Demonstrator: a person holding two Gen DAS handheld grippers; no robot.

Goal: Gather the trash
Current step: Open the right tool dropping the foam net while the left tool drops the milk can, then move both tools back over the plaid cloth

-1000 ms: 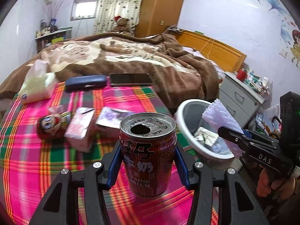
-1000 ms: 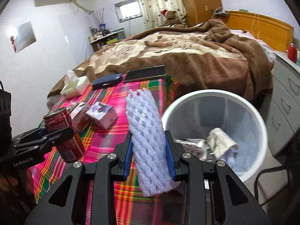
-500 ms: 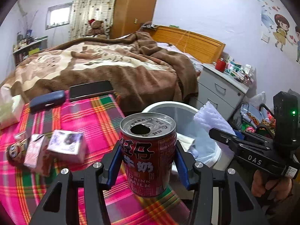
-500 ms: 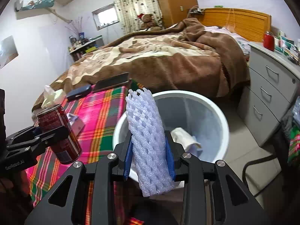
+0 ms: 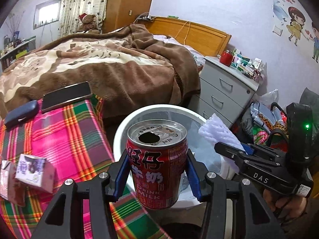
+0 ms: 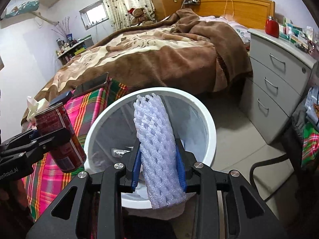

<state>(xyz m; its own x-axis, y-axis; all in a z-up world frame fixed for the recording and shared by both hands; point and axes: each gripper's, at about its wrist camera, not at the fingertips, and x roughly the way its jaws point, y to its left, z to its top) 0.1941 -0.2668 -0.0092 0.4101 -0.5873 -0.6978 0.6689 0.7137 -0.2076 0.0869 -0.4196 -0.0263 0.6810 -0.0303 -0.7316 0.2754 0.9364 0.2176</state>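
Observation:
My left gripper [image 5: 157,176] is shut on an opened red milk-drink can [image 5: 157,163], held upright over the near rim of a white waste bin [image 5: 127,123]. The same can [image 6: 59,137] shows at the left of the right wrist view, beside the bin. My right gripper [image 6: 158,169] is shut on a white foam fruit net [image 6: 156,145], held above the bin [image 6: 209,119], which has crumpled paper [image 6: 119,152] at its bottom. In the left wrist view the foam net [image 5: 217,133] hangs over the bin's right side.
A plaid cloth [image 5: 65,135] left of the bin carries small cartons [image 5: 33,169], a dark case [image 5: 21,113] and a phone [image 5: 66,95]. A bed with a brown blanket [image 6: 159,55] lies behind. A grey drawer unit [image 6: 279,73] stands right, with bags [image 5: 265,119] on the floor.
Both grippers have swung right from over the plaid cloth to above the bin, each keeping its hold. The bin now sits centred under the can and the foam net.

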